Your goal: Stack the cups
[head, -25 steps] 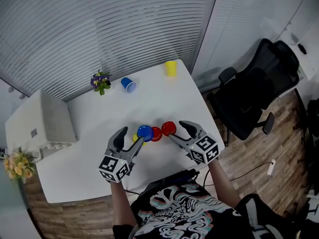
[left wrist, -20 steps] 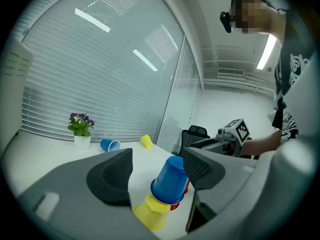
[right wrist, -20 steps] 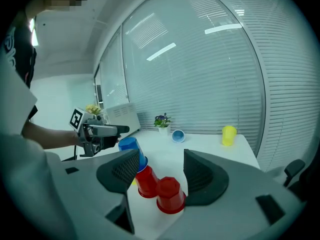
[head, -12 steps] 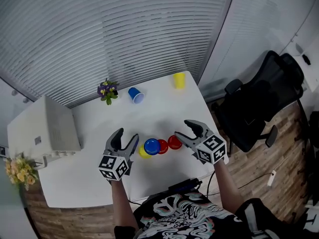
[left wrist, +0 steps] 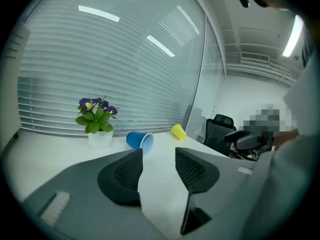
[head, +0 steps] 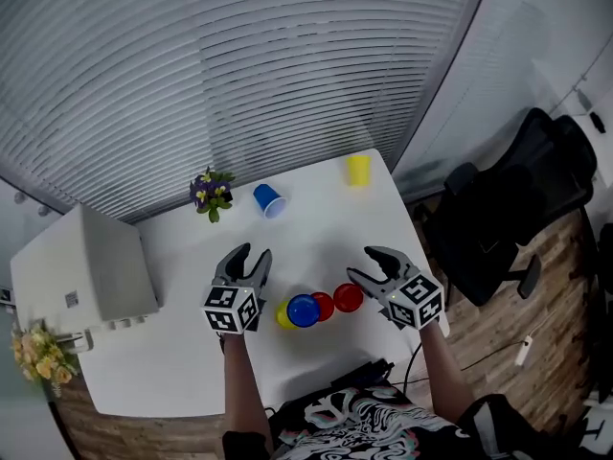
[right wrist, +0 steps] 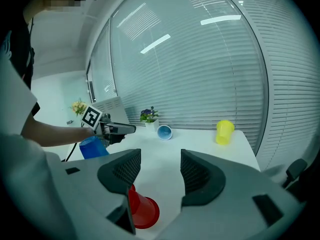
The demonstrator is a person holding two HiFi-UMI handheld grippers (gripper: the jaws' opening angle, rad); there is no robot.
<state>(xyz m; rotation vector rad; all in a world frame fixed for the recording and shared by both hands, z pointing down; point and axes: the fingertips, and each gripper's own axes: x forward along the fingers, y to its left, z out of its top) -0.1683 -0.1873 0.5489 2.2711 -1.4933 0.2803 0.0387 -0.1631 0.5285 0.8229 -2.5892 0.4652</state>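
Several cups stand in a row near the table's front: yellow (head: 282, 315), blue (head: 303, 310), red (head: 324, 306) and another red (head: 349, 297). My left gripper (head: 253, 257) hovers left of and beyond that row. Its jaws have just been closing, but they stand open with nothing between them (left wrist: 158, 154). They point toward a blue cup lying on its side (left wrist: 140, 140) (head: 269, 200). A yellow cup (head: 358, 169) (right wrist: 224, 132) stands at the far right corner. My right gripper (head: 362, 264) is open (right wrist: 160, 156) just past the right red cup (right wrist: 142, 209).
A small pot of purple flowers (head: 213, 192) sits at the table's back edge beside the lying blue cup. A white box (head: 81, 266) stands left of the white table (head: 316, 238). A black office chair (head: 522, 199) is to the right. A black cable lies at the front edge (head: 359, 370).
Both grippers have moved away from me, past the row of cups, the left one further. The left jaws have narrowed. The cups have not moved.
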